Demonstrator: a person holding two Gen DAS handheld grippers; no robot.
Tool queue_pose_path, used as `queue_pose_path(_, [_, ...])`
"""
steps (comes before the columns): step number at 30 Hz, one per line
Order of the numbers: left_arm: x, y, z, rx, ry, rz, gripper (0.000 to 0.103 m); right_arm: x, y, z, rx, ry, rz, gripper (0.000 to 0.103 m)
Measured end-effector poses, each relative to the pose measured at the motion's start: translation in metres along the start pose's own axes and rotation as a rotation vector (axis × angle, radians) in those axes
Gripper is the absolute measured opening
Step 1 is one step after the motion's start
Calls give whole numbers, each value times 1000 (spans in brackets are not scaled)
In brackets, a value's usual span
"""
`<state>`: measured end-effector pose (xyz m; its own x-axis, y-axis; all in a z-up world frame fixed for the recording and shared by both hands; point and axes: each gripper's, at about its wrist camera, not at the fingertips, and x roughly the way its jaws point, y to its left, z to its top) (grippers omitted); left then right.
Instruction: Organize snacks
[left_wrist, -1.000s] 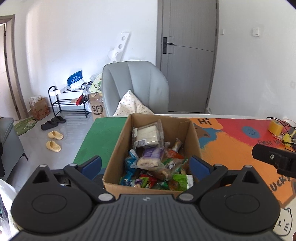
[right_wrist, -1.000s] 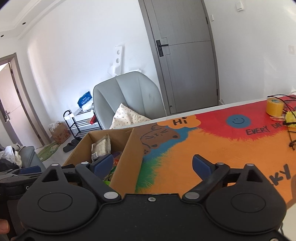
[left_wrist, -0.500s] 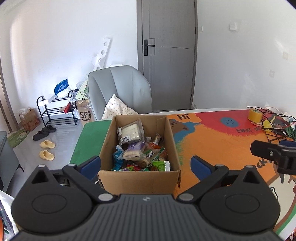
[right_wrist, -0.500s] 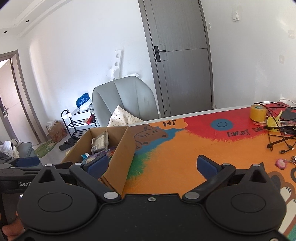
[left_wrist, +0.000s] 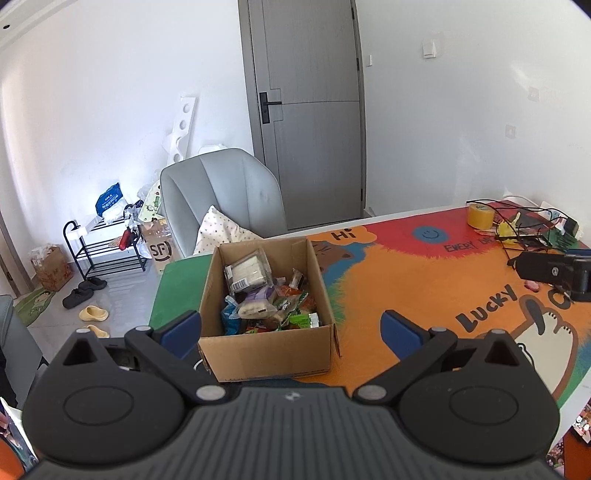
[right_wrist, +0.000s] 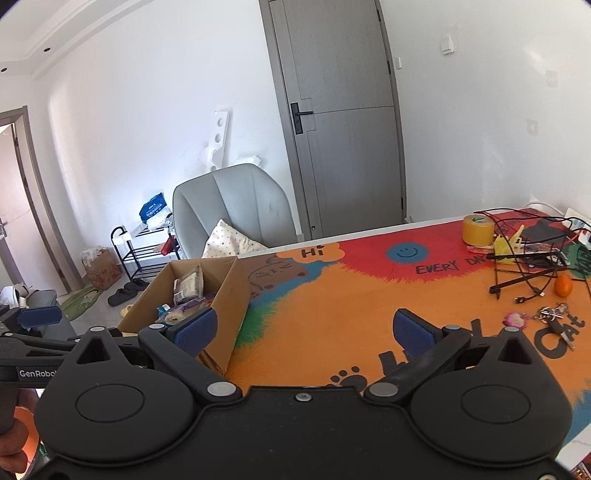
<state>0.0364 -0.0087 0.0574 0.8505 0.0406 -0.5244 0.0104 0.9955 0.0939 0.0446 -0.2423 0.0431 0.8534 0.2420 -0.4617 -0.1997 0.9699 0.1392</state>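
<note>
An open cardboard box (left_wrist: 266, 350) stands on the colourful table mat (left_wrist: 406, 288), filled with several wrapped snacks (left_wrist: 258, 295), a clear pack of pale wafers (left_wrist: 246, 273) on top. My left gripper (left_wrist: 291, 328) is open and empty, held back from the box's near wall. The box also shows in the right wrist view (right_wrist: 225, 295) at the left. My right gripper (right_wrist: 304, 330) is open and empty above the orange part of the mat (right_wrist: 351, 314), to the right of the box.
A yellow tape roll (right_wrist: 477, 229), black cables and a wire stand (right_wrist: 528, 266), an orange fruit (right_wrist: 563, 285) and keys (right_wrist: 546, 317) lie at the table's right end. A grey chair (left_wrist: 221, 203) with a pillow stands behind the table. A shoe rack (left_wrist: 103, 243) is on the floor to the left.
Both grippers have pulled back and risen from the box, so it looks smaller and more of the table's right end shows. Both stay open and empty.
</note>
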Motion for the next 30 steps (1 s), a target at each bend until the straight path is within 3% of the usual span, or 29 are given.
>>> queue_pose_path(10, [-21, 9, 5, -22, -21, 6, 103, -25, -2, 6, -8, -15, -5, 103])
queue_pose_path(30, [-28, 25, 4, -52, -31, 4, 103, -24, 7, 5, -42, 15, 0, 103])
